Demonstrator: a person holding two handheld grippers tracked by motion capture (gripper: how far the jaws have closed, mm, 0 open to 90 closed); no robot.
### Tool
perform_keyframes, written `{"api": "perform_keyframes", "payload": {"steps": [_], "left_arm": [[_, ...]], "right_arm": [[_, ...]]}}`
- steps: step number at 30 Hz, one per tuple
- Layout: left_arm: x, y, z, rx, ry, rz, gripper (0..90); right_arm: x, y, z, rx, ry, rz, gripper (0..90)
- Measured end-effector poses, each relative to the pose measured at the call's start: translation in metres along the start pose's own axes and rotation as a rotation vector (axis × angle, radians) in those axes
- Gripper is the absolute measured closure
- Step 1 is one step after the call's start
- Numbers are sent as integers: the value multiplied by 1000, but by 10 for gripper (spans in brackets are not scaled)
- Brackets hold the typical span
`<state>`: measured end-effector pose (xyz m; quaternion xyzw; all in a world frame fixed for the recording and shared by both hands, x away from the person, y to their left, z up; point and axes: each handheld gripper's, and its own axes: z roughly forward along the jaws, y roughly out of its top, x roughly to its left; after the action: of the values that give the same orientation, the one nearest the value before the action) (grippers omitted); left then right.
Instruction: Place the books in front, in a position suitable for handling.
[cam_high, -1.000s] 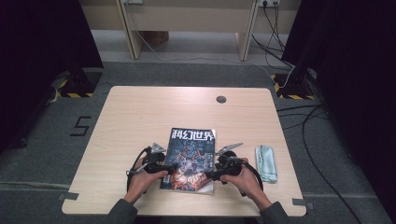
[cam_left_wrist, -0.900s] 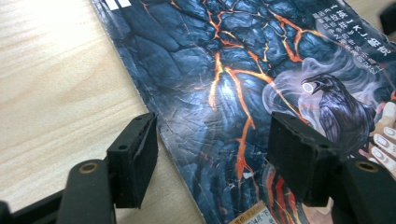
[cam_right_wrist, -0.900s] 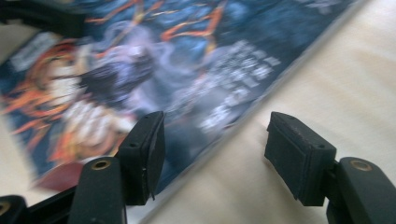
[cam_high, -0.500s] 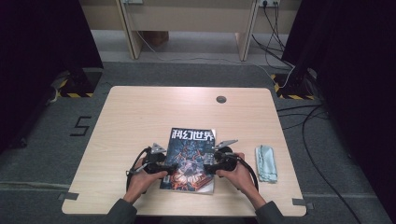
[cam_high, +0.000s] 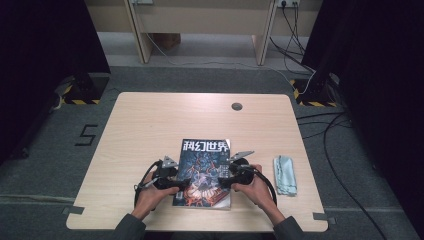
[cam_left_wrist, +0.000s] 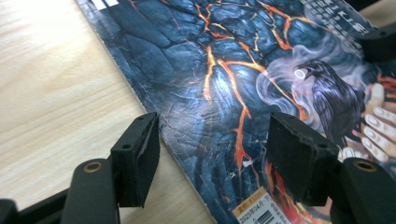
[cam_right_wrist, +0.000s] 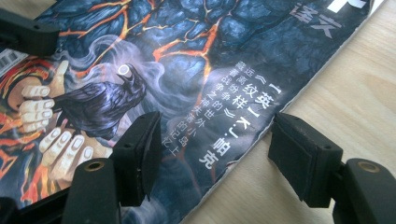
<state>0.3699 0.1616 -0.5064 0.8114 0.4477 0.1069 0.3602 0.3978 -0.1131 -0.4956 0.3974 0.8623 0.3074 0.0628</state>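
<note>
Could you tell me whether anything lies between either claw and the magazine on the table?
Nothing visible does. The left claw straddles the magazine's left edge and the right claw its right edge, jaws open, bare cover between them. The folded cloth lies off to the right.

Both grippers (cam_high: 202, 181) low — jaws apparently apart

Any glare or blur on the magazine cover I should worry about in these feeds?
High view: dim and soft, magazine small, room edges black. Left gripper view: cover sharp, mild sheen, the jaws blurred close up. Right gripper view: white print legible, slight sheen on the cover, table brightly lit.
</note>
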Motion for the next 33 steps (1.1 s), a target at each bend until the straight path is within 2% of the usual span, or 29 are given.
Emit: {"api": "perform_keyframes", "payload": {"steps": [14, 16, 23, 29, 31, 32, 33], "left_arm": [[-4, 1, 2, -4, -22, 10, 353], [-3, 0, 2, -8, -33, -1, 351], [-4, 0, 3, -12, -30, 9, 339], [-9, 2, 7, -19, -51, 17, 329], [-7, 2, 6, -37, -67, -10, 318], [-7, 2, 6, -37, -67, -10, 307], [-5, 2, 2, -60, -70, -24, 306]], "right_arm": [[-9, -2, -3, -9, -7, 13, 361], [-9, -2, -3, -10, -8, 12, 362], [-12, -2, -7, -26, -1, 18, 379], [-22, 2, -27, -74, -42, 25, 382], [-27, 1, -34, -84, -55, 40, 384], [-27, 1, -34, -84, -55, 40, 384], [-32, 1, -40, -101, -64, 37, 385]]}}
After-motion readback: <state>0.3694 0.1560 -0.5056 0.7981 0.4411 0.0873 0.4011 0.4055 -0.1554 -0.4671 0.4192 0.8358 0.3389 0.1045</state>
